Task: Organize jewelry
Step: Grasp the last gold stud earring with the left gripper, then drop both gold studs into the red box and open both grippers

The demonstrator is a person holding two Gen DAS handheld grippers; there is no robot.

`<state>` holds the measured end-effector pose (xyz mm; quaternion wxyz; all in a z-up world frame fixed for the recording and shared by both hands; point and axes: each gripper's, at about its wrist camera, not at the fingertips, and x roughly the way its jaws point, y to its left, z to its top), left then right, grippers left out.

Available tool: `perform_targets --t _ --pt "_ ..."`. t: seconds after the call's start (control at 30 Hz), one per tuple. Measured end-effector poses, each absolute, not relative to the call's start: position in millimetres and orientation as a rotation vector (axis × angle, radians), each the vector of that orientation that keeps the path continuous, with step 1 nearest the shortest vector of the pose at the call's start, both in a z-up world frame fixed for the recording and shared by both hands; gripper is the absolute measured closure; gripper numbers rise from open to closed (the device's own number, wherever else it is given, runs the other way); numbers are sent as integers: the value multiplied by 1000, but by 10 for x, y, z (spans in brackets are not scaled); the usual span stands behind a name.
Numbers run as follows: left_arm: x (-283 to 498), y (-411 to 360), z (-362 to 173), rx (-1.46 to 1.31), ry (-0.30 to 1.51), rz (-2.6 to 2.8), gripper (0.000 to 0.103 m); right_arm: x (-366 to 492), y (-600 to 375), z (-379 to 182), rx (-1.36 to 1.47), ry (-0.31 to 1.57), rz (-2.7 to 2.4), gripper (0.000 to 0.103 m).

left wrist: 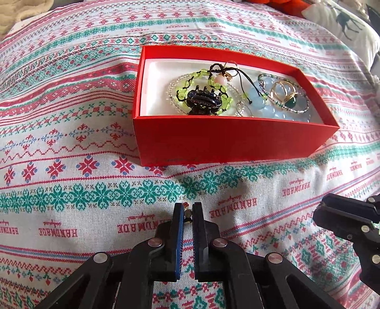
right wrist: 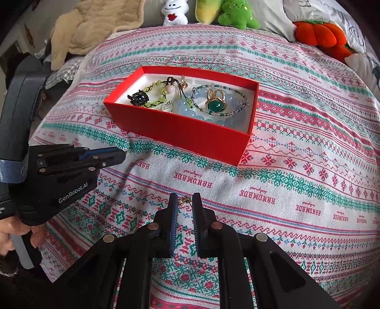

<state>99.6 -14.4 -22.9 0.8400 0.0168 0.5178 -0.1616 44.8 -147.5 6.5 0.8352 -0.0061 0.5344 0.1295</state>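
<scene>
Left tool (left wrist: pixel 187 212) clenched on a small beaded earring (left wrist: pixel 187 211), red bead poking out at the fingertips, at 6 o'clock in the left wrist view, low over the bedspread (left wrist: pixel 71 142). Right tool (right wrist: pixel 185 202) nearly closed, a small gold earring piece (right wrist: pixel 184 200) caught between the tips at 6 o'clock in the right wrist view; whether pinched or merely lying between, cannot tell. Two tools side by side, near each other, each with one small piece at its tip. A hand (right wrist: pixel 9 235) at 8 o'clock gripping the left tool's handle.

Farther out, at 12 o'clock from both tools, one open red box (left wrist: pixel 232 142) on the bedspread, well apart from the tips. Inside, counted: one black claw clip (left wrist: pixel 204 101) on one green beaded bracelet (left wrist: pixel 187 83), one clear beaded bracelet (left wrist: pixel 173 82) beneath, one pale blue beaded bracelet (left wrist: pixel 280 113), one thin green-and-silver bead strand (left wrist: pixel 301 109), one gold ring with a green stone (left wrist: pixel 291 97).

Farthest, at 12 to 1 o'clock in the right wrist view: one white plush (right wrist: pixel 174 12), one green plush (right wrist: pixel 237 14), one orange plush (right wrist: pixel 320 33), one beige blanket (right wrist: pixel 90 28) at 11.
</scene>
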Motion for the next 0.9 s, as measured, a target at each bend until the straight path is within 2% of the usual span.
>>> perform_targets --t 0.5,0.9 --pt "943 -120 338 -47 987 -404 102 612 -1678 447 110 1023 268 90" --pt "1213 -317 409 -112 990 -461 102 980 -1880 456 254 1015 260 90"
